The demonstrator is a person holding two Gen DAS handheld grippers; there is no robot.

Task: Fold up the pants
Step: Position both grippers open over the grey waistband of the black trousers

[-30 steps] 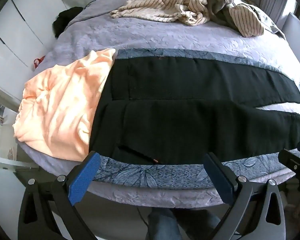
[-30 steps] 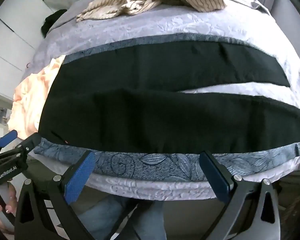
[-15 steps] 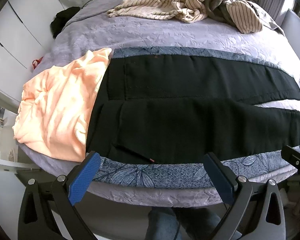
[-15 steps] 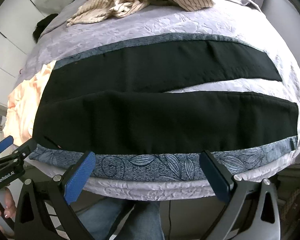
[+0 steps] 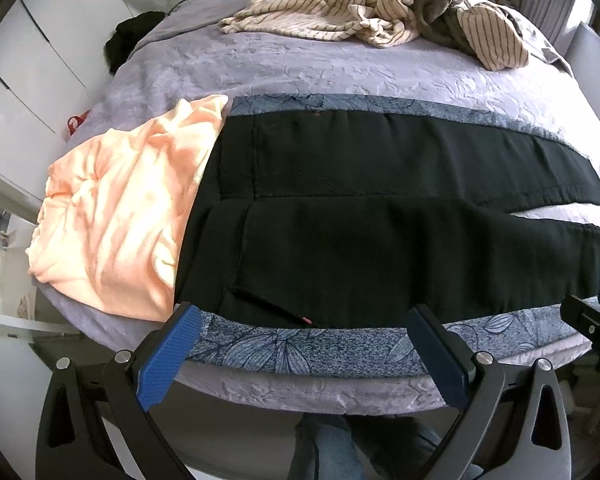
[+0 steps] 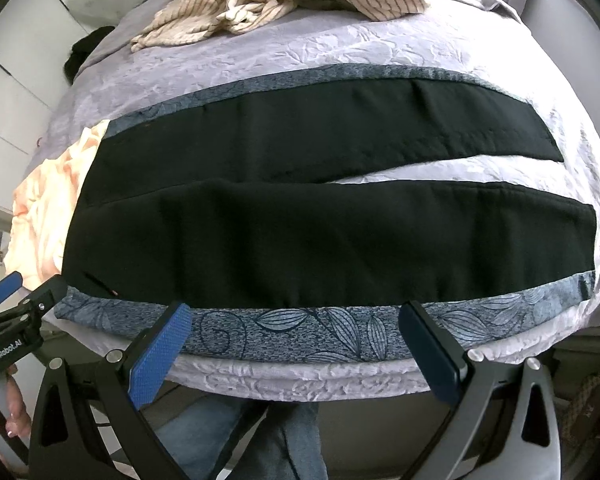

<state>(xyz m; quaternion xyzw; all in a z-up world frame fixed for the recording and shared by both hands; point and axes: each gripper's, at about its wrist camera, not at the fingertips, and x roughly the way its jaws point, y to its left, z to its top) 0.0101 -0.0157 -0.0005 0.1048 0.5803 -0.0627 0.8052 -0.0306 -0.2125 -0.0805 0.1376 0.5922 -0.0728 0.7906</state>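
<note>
Black pants (image 5: 380, 216) lie flat across a blue leaf-patterned cloth (image 5: 300, 350) on the bed, waistband at the left, two legs running right with a gap between them (image 6: 440, 168). In the right wrist view the pants (image 6: 320, 236) fill the middle. My left gripper (image 5: 308, 352) is open and empty, just off the bed's near edge by the waist end. My right gripper (image 6: 296, 344) is open and empty, off the near edge by the nearer leg. The left gripper also shows in the right wrist view (image 6: 16, 304).
A peach garment (image 5: 120, 208) lies left of the waistband, partly under it. Striped clothes (image 5: 372, 12) are piled at the far side of the lilac bedspread (image 5: 300, 68). White cabinets (image 5: 40, 52) stand left. A person's jeans (image 6: 236, 436) are below the bed edge.
Both grippers have drawn back and risen a little, so the bed sits lower and smaller in view. The pants have not moved. Both stay open.
</note>
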